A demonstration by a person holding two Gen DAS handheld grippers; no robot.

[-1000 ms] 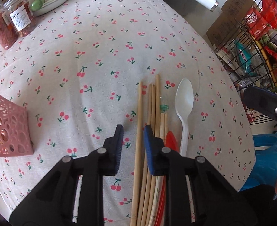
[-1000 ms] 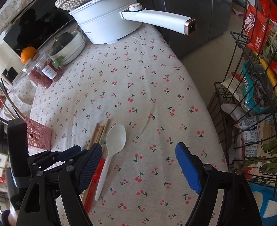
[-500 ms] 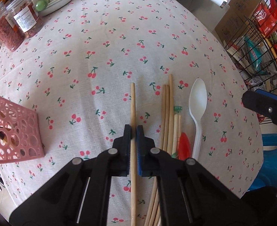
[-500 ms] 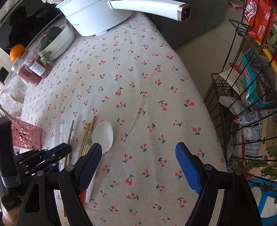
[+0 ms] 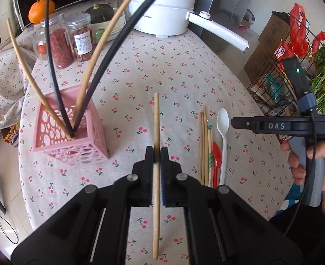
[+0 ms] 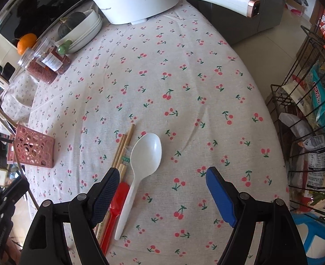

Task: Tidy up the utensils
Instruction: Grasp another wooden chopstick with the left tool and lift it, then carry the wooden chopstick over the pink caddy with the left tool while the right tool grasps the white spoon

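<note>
1. Chopstick of pale wood (image 5: 156, 132), long and thin, sits pinched between the pads of the left gripper (image 5: 156, 154), whose jaws are nearly together on it. Its long axis runs from six to twelve o'clock in the left wrist view, the far tip pointing at twelve and the near end sticking out below the jaws.
2. Pink perforated plastic holder (image 5: 74, 145), square and open-topped, stands at about ten o'clock from that gripper, near but apart. Two pale and two black chopsticks (image 5: 52, 66) lean out of it. I judge the coming move is a swing toward ten o'clock and a tilt to stand the stick up over the opening.
3. Remaining wooden chopsticks (image 5: 204, 145) lie in a bundle at two o'clock of the left gripper, parallel to the held one, with a red plastic utensil (image 5: 216, 165) and a white plastic spoon (image 5: 223, 137) just beside them.
4. Right gripper (image 6: 162, 190) hangs above the table with jaws wide and empty; the white spoon lies at eleven o'clock between its fingers, handle toward six. This hand is the nearer one to the spoon.
5. Cherry-print tablecloth (image 5: 173, 70) covers the table. At twelve o'clock stand a white electric pot (image 5: 162, 15) and two clear jars (image 5: 74, 39); a wire rack of groceries (image 5: 295, 77) is at three.
</note>
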